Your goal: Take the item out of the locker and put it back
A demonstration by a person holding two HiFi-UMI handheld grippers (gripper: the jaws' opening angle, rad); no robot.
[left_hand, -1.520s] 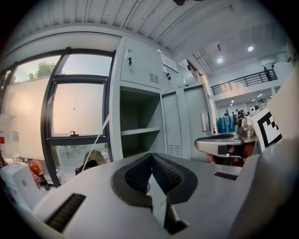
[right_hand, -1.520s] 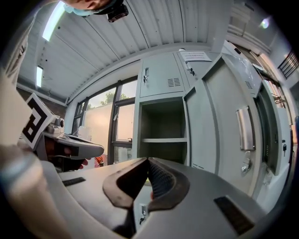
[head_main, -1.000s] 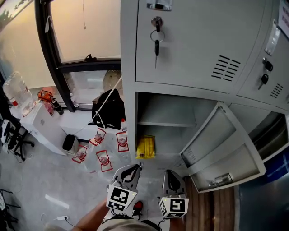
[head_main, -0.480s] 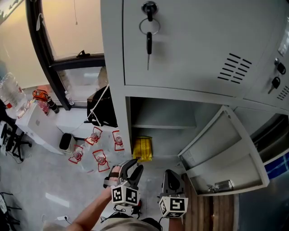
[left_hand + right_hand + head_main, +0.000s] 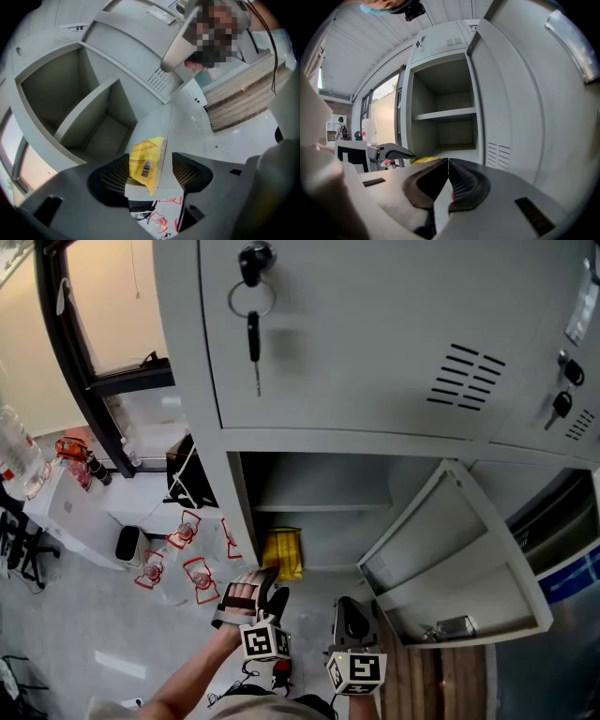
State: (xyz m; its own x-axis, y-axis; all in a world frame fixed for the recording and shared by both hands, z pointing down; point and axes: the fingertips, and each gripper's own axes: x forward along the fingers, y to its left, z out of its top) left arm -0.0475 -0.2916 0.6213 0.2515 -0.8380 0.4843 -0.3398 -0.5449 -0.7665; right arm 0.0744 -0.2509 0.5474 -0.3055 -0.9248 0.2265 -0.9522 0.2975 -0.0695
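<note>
A yellow packet [image 5: 281, 554] with a barcode lies on the floor of the open lower locker compartment [image 5: 319, 521], at its front left. My left gripper [image 5: 272, 585] sits just in front of it. In the left gripper view the packet [image 5: 143, 161] shows between the jaws of the left gripper [image 5: 152, 171]; they are opening and the pads stand clear of it. My right gripper [image 5: 349, 607] hangs to the right, before the compartment, shut with nothing in it. In the right gripper view its fingertips [image 5: 448, 161] meet, and the packet [image 5: 426, 160] shows low at the left.
The compartment's door [image 5: 450, 559] swings out to the right. A shelf [image 5: 319, 505] splits the compartment. A key [image 5: 251, 329] hangs from the closed door above. Water bottles with red labels [image 5: 187, 573] and a black bag [image 5: 187, 474] stand left of the locker; wooden boards [image 5: 422, 681] lie at the right.
The left gripper's jaws have gone from shut to spread apart, and it has come up to the yellow packet. The head view has moved closer to the locker. The right gripper stays shut.
</note>
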